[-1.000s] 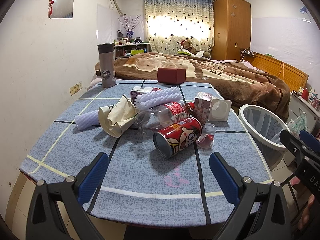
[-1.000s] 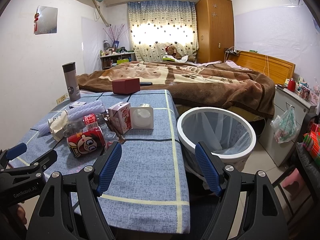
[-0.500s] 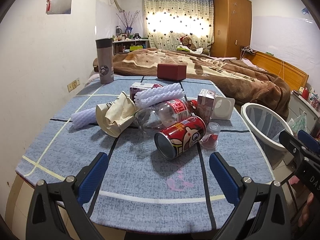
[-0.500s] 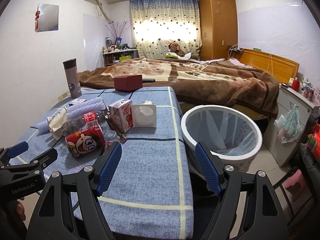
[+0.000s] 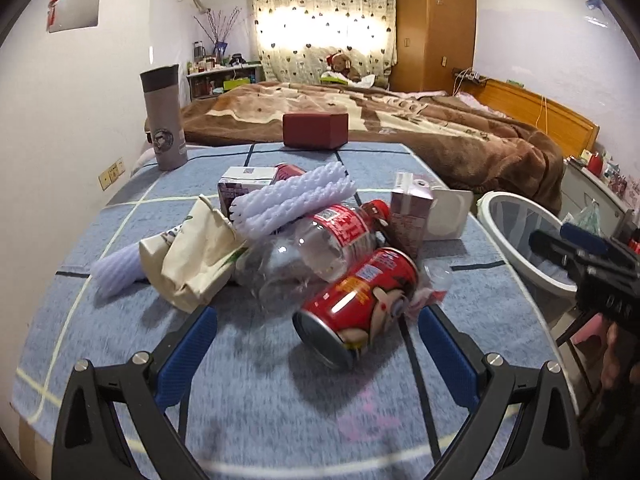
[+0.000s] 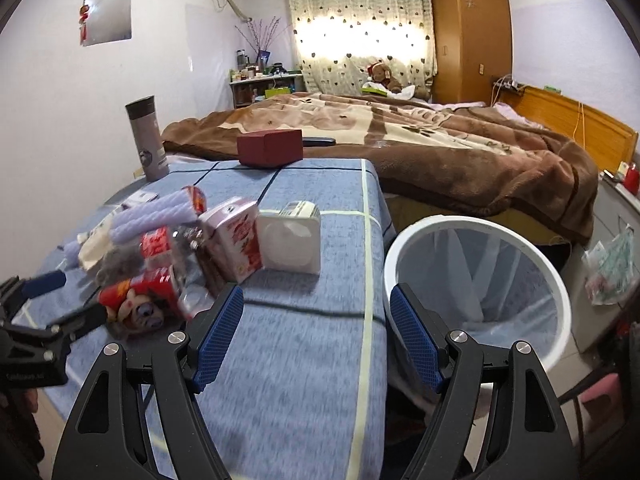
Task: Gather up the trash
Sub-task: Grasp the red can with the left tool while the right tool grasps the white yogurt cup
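A: Where is the trash?
B: Heaped mid-counter (image 5: 120,320): a red can (image 5: 356,304) lies nearest, a clear bottle (image 5: 316,248) behind it, a paper bag (image 5: 196,256) to the left.
A: And the bin (image 6: 476,280)?
B: On the floor, just right of the counter.
A: The fingers?
B: Left gripper (image 5: 316,344) spread wide before the can, holding nothing. Right gripper (image 6: 316,340) wide too, over the counter's right edge.

Right gripper (image 6: 316,338) held open above the table (image 6: 304,380) edge.
Trash is piled at left: can (image 6: 136,300), carton (image 6: 236,238); bin (image 6: 476,280) is seen just beside the table.
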A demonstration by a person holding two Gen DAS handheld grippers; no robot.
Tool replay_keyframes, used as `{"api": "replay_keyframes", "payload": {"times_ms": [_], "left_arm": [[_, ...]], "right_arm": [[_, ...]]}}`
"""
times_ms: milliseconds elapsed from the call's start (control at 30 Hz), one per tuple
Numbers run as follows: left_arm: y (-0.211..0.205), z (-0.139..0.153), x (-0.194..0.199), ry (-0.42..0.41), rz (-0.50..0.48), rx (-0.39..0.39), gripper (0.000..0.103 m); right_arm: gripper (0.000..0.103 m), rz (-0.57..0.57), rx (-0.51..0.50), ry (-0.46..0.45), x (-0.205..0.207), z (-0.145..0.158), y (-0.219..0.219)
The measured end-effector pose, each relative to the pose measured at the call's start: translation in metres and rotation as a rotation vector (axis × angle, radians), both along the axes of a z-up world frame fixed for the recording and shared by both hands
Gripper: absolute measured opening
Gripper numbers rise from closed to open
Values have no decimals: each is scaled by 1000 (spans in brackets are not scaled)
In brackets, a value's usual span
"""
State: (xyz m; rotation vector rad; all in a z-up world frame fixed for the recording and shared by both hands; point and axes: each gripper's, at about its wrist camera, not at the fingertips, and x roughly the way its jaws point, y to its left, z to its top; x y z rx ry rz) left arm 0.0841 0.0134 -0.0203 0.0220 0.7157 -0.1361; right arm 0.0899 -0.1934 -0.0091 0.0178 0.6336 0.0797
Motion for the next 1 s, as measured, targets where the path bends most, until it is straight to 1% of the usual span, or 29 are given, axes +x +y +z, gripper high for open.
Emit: {"api": "replay_keyframes", "payload": {"times_ms": [67, 167, 233, 267, 400, 467, 533, 567, 633, 733, 767, 833, 867, 900, 933, 967, 1000], "left_arm": [[0, -2, 8, 18, -13, -4, 97], [1, -6, 16, 38, -37, 0, 95], [-2, -9, 20, 52, -65, 4, 90], [-2, -11, 23, 61, -74, 5, 89], [-5, -15, 31, 73, -113, 13, 89], [-6, -15, 35, 82, -139, -14, 88], [-6, -15, 36, 99, -167, -45, 86], [-8, -15, 36, 98, -184, -47, 86], [-14, -16, 36, 109, -228, -42, 86], [-19, -18, 35, 145, -289, -53, 86], [-20, -18, 34, 146, -299, -50, 86], [-22, -19, 33, 143, -306, -34, 86], [-21, -21, 34, 145, -298, -19, 85], [-21, -22, 36, 147, -289, -5, 82], [-20, -24, 37, 155, -289, -4, 78], [-19, -25, 37, 166, -291, -13, 77], [-20, -25, 36, 170, -294, -17, 75]], "right_arm": [[77, 24, 3, 8, 11, -2, 1], [77, 15, -28, 75, 35, -13, 3], [77, 7, -31, 107, 47, -20, 2], [77, 2, -29, 123, 51, -22, 1], [77, 24, -13, 136, 61, -23, 0], [77, 40, -1, 144, 69, -24, 2], [75, 35, -14, 147, 74, -25, 4], [74, 36, -20, 145, 76, -25, 4], [67, 40, -26, 154, 81, -27, 4], [62, 51, -22, 173, 88, -30, 4], [60, 55, -16, 170, 88, -30, 4], [45, 55, -3, 162, 91, -30, 3], [44, 55, 0, 157, 90, -29, 3], [44, 54, 0, 158, 91, -30, 3], [44, 58, 5, 161, 91, -30, 3], [43, 62, 14, 164, 90, -30, 2], [41, 69, 23, 168, 91, -31, 2]]}}
